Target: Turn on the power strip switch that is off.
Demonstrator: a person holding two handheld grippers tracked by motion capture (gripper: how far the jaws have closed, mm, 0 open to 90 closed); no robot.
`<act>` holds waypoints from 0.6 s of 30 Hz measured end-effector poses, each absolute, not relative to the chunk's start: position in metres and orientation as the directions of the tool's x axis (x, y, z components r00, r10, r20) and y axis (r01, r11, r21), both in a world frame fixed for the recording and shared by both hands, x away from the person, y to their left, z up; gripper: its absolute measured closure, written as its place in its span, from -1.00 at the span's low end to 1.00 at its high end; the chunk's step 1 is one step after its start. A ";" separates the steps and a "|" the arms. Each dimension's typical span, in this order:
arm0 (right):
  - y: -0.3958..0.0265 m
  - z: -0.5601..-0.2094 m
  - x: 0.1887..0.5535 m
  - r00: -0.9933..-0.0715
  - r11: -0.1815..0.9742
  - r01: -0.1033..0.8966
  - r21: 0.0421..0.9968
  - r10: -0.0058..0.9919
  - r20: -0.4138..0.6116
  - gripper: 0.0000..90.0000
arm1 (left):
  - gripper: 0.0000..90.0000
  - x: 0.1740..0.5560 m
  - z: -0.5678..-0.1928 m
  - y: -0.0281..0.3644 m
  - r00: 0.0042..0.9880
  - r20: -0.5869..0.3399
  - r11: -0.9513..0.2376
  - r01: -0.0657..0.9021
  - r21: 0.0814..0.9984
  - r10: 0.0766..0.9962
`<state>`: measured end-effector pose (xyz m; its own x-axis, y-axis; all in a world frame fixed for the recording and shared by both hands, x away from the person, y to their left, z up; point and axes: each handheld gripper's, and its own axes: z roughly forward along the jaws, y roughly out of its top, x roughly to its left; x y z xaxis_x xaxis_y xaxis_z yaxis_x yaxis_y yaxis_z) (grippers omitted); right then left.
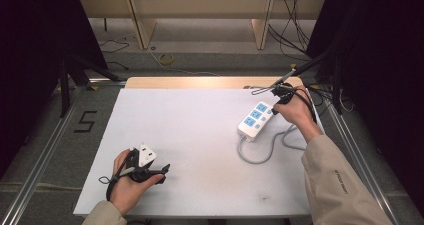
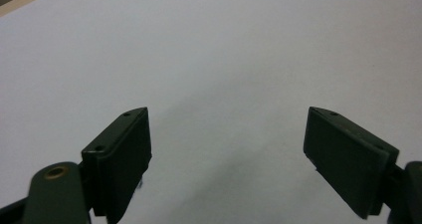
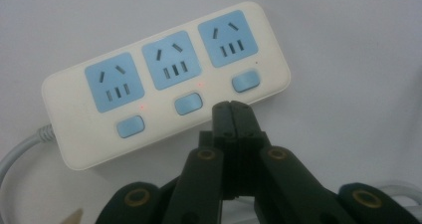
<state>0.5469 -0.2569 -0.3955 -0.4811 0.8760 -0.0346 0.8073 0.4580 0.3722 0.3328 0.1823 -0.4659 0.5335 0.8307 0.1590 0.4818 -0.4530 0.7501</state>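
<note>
A white power strip (image 1: 255,120) with three blue sockets and three blue switches lies on the right of the white table, its grey cable (image 1: 260,155) curling toward the front. In the right gripper view the power strip (image 3: 164,82) lies just beyond my right gripper (image 3: 232,107), whose jaws are shut with nothing between them; the tips hover at the strip's near edge between the middle switch (image 3: 188,104) and the end switch (image 3: 245,80). Small red lights glow by the switches. My left gripper (image 1: 161,171) rests at the front left, and its jaws (image 2: 226,149) stand wide open over bare table.
The white table top (image 1: 200,150) has a wooden strip (image 1: 200,82) along its far edge. Beyond it stand wooden frames and loose cables on the floor. Dark curtains flank both sides. A metal rail (image 1: 45,150) runs along the table's left.
</note>
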 end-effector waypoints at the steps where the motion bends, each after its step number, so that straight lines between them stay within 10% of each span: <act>1: -0.257 -0.396 0.548 -0.482 0.459 0.806 0.374 0.875 -0.035 1.00 | -0.59 0.333 -0.466 0.182 0.534 0.160 -0.454 0.482 0.749 0.830; 18: -0.258 -0.403 0.555 -0.468 0.445 0.818 0.365 0.883 -0.027 1.00 | -0.59 0.333 -0.466 0.183 0.533 0.161 -0.455 0.482 0.749 0.831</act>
<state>0.5552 -0.2580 -0.4032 -0.4681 0.8833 -0.0274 0.8178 0.4447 0.3652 0.3328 0.1831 -0.4655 0.5331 0.8306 0.1612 0.4817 -0.4546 0.7492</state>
